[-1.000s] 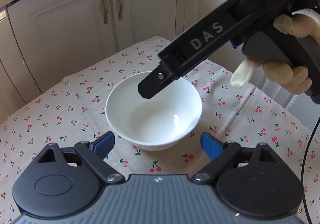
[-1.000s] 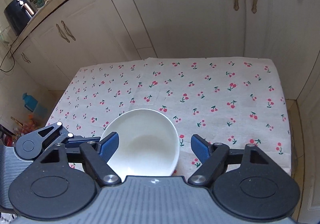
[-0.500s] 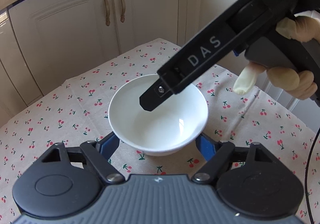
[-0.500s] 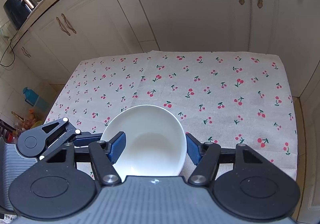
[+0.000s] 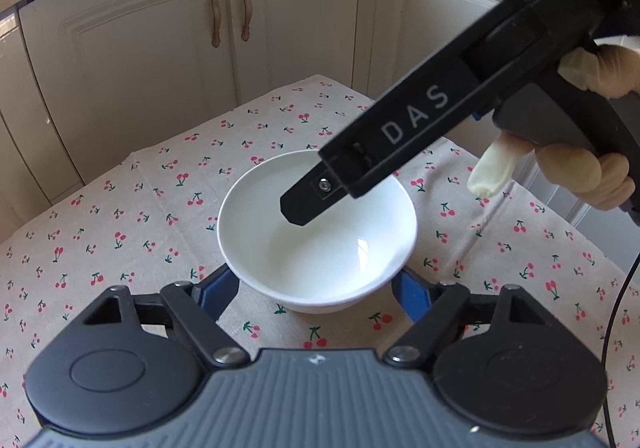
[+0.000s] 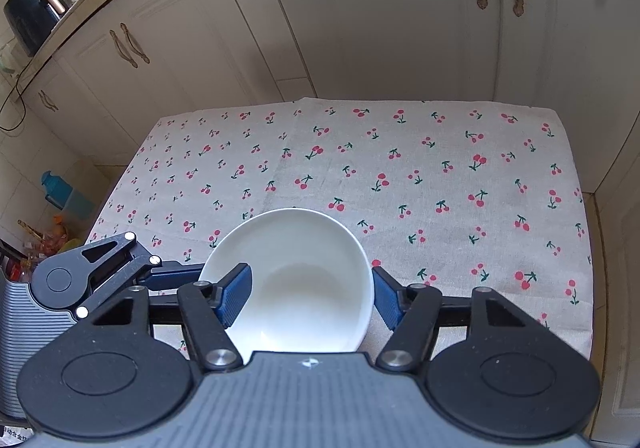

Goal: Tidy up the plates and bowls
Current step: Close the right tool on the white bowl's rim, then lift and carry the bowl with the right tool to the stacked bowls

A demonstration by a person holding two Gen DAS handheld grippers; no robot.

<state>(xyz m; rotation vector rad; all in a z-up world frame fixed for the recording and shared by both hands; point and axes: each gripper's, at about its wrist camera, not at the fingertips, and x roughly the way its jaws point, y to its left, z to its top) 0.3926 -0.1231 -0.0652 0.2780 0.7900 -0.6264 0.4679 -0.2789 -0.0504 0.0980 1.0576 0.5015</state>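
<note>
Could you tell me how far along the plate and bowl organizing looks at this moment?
Nothing looks sorted yet: only one white bowl shows, sitting on the cherry tablecloth, with no plates or stack in view. In hand: the left gripper brackets the bowl from both sides, while the right gripper has one finger inside the rim and one outside. Whether either is pressing is unclear. Left: lifting it and placing it.

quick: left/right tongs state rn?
Left tongs: astride the white round ceramic bowl, pads partly hidden behind it; grip cannot be told.
Right tongs: open above the bowl, holding nothing.
</note>
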